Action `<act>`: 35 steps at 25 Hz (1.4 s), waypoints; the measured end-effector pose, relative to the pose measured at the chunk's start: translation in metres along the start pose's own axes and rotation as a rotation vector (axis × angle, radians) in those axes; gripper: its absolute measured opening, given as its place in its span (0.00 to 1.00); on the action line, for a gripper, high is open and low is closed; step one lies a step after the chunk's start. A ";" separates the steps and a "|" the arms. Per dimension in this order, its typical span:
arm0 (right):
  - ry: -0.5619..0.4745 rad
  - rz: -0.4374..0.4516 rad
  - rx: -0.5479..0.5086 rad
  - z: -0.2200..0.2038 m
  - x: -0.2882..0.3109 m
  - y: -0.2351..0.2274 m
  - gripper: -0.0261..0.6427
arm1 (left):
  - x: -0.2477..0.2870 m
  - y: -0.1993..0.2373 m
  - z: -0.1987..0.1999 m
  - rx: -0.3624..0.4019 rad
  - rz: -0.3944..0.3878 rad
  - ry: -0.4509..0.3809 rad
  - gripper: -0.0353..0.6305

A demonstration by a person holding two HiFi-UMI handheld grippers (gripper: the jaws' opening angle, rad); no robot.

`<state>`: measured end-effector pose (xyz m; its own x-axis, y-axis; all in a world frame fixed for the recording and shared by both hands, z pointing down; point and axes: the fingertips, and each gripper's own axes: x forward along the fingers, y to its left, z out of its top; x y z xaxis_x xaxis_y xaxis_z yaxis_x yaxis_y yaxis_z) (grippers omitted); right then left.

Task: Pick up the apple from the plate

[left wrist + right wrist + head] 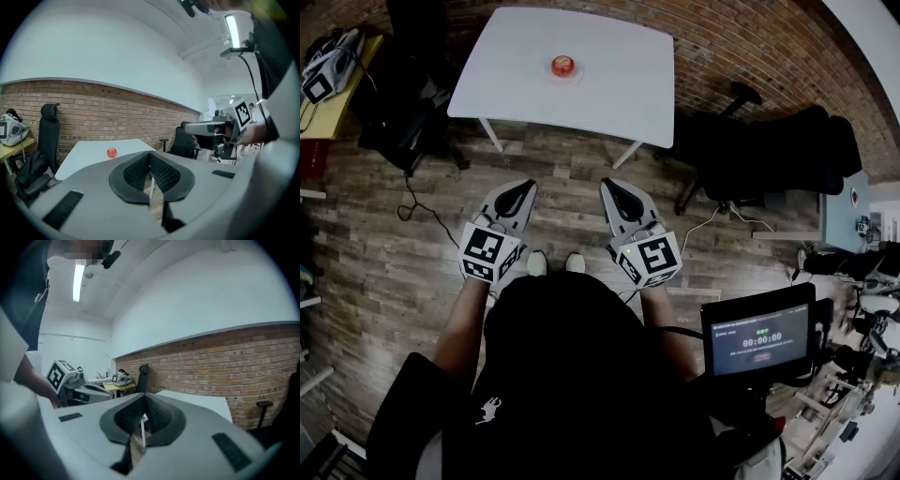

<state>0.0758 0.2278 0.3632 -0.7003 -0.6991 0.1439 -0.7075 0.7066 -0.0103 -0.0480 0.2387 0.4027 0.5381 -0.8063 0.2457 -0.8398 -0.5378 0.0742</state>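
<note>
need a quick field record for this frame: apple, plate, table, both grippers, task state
apple: red, sits on the plate, about mid-table
plate: pale, under the apple, barely distinct from the tabletop
table: white, across a stretch of wood floor from both grippers
left gripper: jaws together, empty, well short of the table
right gripper: jaws together, empty, beside the left gripper
task state: apple not yet picked up

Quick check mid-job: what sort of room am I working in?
Likely an office or lab workspace: a white table stands by a brick wall, with a black office chair beside it and a lit monitor nearby.
</note>
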 end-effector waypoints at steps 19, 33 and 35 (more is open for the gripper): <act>-0.034 -0.035 0.056 0.005 0.020 0.009 0.05 | -0.006 0.031 -0.002 0.005 -0.014 -0.006 0.06; -0.031 -0.053 0.058 0.004 0.036 0.032 0.05 | -0.023 0.057 -0.008 -0.003 -0.026 -0.020 0.06; -0.031 -0.054 0.059 0.003 0.039 0.036 0.05 | -0.026 0.061 -0.010 0.009 -0.030 -0.020 0.06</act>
<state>0.0227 0.2260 0.3651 -0.6627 -0.7400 0.1154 -0.7483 0.6605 -0.0614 -0.1138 0.2292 0.4103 0.5642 -0.7946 0.2245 -0.8228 -0.5638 0.0723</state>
